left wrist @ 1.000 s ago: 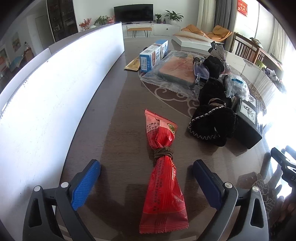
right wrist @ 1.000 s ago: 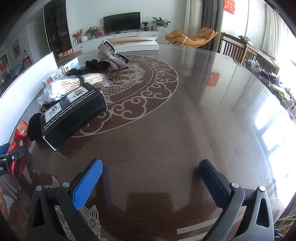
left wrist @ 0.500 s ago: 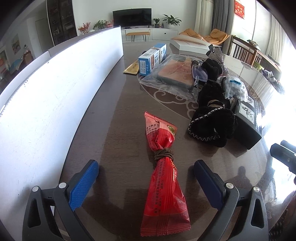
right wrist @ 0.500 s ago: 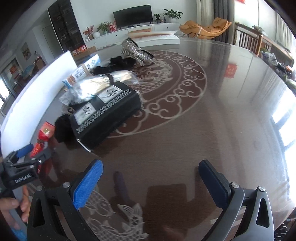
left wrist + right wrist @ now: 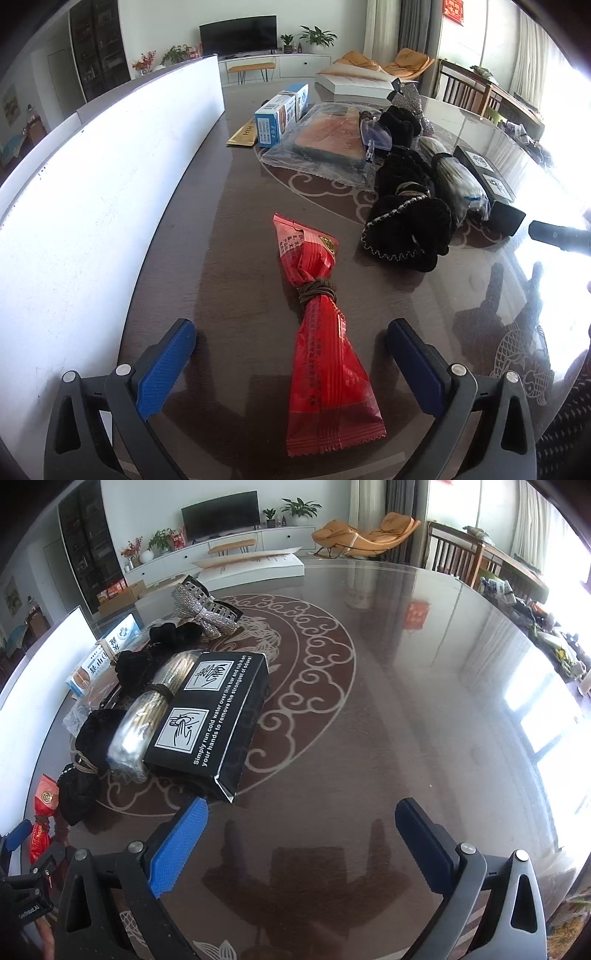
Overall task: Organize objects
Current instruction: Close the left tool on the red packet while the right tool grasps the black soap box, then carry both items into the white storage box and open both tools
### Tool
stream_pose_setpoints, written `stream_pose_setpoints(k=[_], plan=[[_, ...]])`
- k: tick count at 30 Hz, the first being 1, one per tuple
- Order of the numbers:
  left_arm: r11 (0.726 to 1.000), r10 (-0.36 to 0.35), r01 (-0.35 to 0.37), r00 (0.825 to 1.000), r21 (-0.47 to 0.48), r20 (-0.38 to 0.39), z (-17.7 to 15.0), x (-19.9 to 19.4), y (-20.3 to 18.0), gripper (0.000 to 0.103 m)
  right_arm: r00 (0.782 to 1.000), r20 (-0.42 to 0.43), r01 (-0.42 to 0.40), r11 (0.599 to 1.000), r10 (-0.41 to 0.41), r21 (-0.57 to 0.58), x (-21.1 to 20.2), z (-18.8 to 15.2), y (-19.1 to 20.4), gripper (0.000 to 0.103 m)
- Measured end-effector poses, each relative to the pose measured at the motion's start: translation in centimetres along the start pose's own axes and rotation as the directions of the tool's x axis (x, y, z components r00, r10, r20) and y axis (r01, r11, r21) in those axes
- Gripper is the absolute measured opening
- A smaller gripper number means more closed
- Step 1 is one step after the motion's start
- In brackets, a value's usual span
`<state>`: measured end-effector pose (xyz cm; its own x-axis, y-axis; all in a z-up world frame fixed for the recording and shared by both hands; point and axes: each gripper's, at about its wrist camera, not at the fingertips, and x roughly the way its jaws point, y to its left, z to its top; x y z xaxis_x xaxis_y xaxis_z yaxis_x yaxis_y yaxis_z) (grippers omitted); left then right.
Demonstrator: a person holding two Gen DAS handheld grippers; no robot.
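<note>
- Dark glossy table (image 5: 406, 709) with a pale scroll pattern fills both views; a living room with a television and an orange chair lies behind it.
- Along the 9 o'clock edge of the left wrist view stands a white board (image 5: 92, 192), upright and close to the work.
- The left gripper (image 5: 291, 365) has its jaws spread wide and empty, low over the table and pointing toward 12 o'clock.
- A red packet (image 5: 321, 343), cinched at its waist with brown cord, lies flat between those jaws, touching neither; its wide end reaches toward 6 o'clock.
- At 2 o'clock from the packet sits a black knitted bundle (image 5: 406, 229), then a clear-wrapped bundle of sticks (image 5: 147, 716) and a black box (image 5: 214, 716), packed side by side.
- A blue carton (image 5: 280, 114) and a bagged slab (image 5: 328, 136) lie farther off at 12 o'clock.
- The right gripper (image 5: 299, 845) is also wide open and empty, level above bare table, with the black box's corner just beyond its left finger at 11 o'clock.
- Risk, as I judge it: closing on the packet's thin foil could make it slide or crumple, since the film is slick and the table glossy.
- A grip on the flat tail rather than the corded waist may let the packet swing and brush the knitted bundle.
- The right gripper could nudge the box corner if it moves forward-left.
</note>
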<state>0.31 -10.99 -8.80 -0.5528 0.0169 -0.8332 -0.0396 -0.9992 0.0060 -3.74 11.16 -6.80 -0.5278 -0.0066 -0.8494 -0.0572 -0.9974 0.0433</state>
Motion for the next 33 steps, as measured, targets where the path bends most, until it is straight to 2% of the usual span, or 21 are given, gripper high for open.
stream_pose_setpoints(k=[3,5,7,8,10,11,12,15,17,18,23,28,31,33], plan=[[1.000,-0.001,0.001,0.998,-0.001,-0.068,0.3,0.1,0.3,0.103,0.999,-0.002,-0.045,0.999,0.045,-0.019,-0.7,1.2,0.4,0.102],[1.000,0.001,-0.001,0.999,0.000,-0.052,0.6,-0.2,0.5,0.088,0.994,-0.011,-0.108,0.994,0.108,-0.003,-0.3,3.1,1.5,0.102],[1.000,-0.003,0.003,1.000,0.010,-0.028,1.0,-0.7,0.6,0.034,0.988,-0.039,-0.149,0.987,0.151,0.065,1.3,5.6,2.0,0.102],[1.000,-0.010,0.010,1.000,0.010,-0.029,1.2,-0.7,0.6,0.024,0.983,-0.060,-0.165,0.981,0.171,0.102,2.3,6.7,2.1,0.102],[1.000,-0.023,0.023,0.999,0.001,-0.028,1.1,-0.8,0.7,0.019,0.966,-0.143,-0.192,0.967,0.217,0.169,4.7,8.2,2.0,0.098],[0.999,-0.034,0.034,0.999,-0.006,-0.027,1.0,-0.9,0.8,0.018,0.952,-0.188,-0.204,0.959,0.242,0.198,5.9,8.5,2.0,0.083],[0.999,-0.050,0.049,0.998,-0.019,-0.027,0.8,-1.1,1.0,0.018,0.955,-0.193,-0.189,0.964,0.224,0.187,6.0,8.7,2.1,0.069],[0.995,-0.093,0.093,0.996,-0.040,-0.014,-0.3,-1.7,1.1,0.018,0.948,-0.257,-0.174,0.982,0.187,0.072,5.4,8.6,3.1,0.061],[0.991,-0.126,0.126,0.992,-0.044,0.004,-0.8,-2.4,1.0,0.018,0.958,-0.257,-0.134,0.991,0.131,0.004,4.3,7.8,2.7,0.060],[0.989,-0.141,0.142,0.990,-0.047,0.020,-1.0,-3.0,1.0,0.018,0.959,-0.250,-0.134,0.991,0.130,0.001,3.6,7.2,2.3,0.059],[0.977,-0.192,0.202,0.974,-0.073,0.124,-0.6,-7.0,1.9,0.018,0.953,-0.192,-0.226,0.972,0.233,0.060,-0.2,5.3,-0.1,0.059],[0.970,-0.190,0.219,0.953,-0.104,0.235,0.5,-12.0,4.6,0.018,0.943,-0.121,-0.311,0.950,0.311,0.015,-4.4,5.0,2.2,0.059],[0.967,-0.147,0.201,0.942,-0.155,0.303,1.0,-15.6,8.3,0.018,0.916,-0.084,-0.395,0.918,0.391,-0.033,-7.2,5.6,6.0,0.059],[0.970,-0.079,0.147,0.945,-0.194,0.318,1.2,-17.2,11.4,0.018,0.882,-0.071,-0.471,0.878,0.466,-0.085,-9.5,6.1,9.9,0.059]])
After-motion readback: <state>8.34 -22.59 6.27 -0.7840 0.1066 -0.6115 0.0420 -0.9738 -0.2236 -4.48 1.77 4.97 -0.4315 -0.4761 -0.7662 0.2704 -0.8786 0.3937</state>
